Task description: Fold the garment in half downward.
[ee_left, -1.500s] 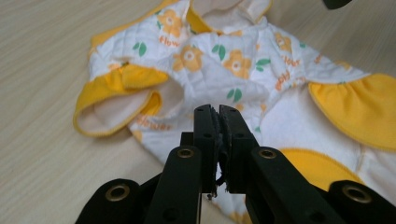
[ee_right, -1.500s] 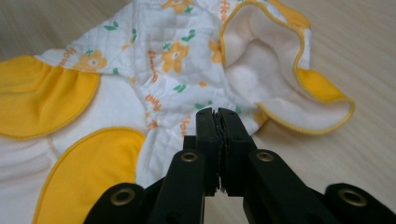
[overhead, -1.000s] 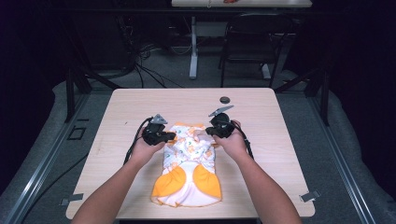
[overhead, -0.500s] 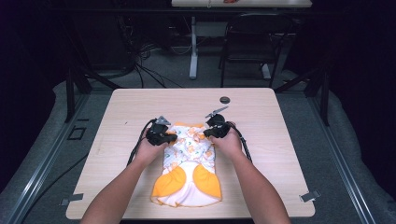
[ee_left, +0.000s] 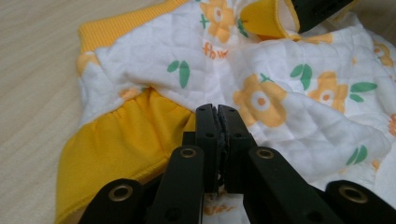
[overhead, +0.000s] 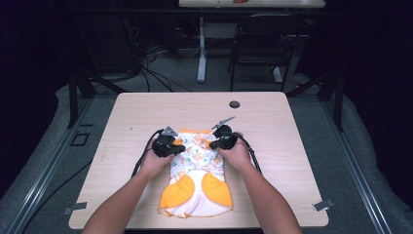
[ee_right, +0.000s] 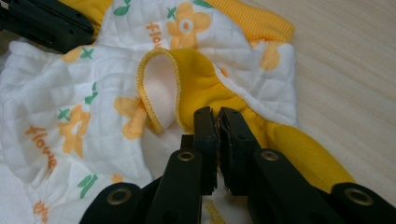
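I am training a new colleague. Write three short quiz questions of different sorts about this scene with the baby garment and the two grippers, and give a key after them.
1. True or false: the garment lies on the wooden table.
2. Which colour are the plain patches on the garment's near end in the high view? A) blue B) orange-yellow C) green
3. Fill in: the small dark round thing lies on the table, ___ from the garment.

Key:
1. True.
2. B.
3. Apart; it lies beyond the garment, past the left gripper and right gripper, which sit at the garment's far part.
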Motion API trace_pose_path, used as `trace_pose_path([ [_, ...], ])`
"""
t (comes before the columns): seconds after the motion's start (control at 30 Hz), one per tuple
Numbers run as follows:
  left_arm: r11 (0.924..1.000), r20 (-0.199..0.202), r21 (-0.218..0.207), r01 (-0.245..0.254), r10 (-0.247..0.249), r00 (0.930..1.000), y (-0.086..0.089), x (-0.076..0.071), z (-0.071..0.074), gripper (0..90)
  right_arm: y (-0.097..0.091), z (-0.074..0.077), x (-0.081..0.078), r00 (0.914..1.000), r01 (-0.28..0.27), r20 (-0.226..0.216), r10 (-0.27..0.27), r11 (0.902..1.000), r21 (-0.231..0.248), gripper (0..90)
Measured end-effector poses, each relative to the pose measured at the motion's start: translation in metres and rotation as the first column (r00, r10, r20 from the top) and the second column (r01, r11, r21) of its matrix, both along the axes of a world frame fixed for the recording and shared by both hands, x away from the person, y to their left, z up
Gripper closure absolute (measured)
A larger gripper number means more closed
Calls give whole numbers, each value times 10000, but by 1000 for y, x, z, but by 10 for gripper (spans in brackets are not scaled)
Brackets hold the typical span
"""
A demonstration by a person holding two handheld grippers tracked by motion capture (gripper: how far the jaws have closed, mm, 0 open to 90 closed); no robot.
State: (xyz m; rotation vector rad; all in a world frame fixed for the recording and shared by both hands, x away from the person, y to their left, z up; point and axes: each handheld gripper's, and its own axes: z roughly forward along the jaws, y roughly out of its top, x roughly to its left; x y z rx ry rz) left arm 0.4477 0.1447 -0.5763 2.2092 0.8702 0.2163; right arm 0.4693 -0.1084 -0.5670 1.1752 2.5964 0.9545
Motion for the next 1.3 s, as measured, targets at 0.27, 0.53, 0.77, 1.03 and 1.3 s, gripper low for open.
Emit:
trace_pose_path([
  [0.27,9999,-140,-37,157,-157,9998,1,-7,0,885,4,3,-7,9992,-345,-191,337,9985,-423,856],
  [0.53,9998,-84,-35,188,-188,9998,3,-9,10,866,8,12,-14,9965,-840,-73,837,9938,-723,848],
  [0.77,9991,167,-372,-224,230,9996,11,2,30,842,5,34,-12,9963,-733,442,735,9973,-61,877],
  [1.03,9936,240,-403,-1059,1070,9940,22,26,34,806,-2,38,11,9972,234,713,-238,9997,67,822],
  [1.3,9877,118,-177,-1556,1558,9877,22,37,16,677,1,18,22,9972,651,369,-653,9978,83,699],
])
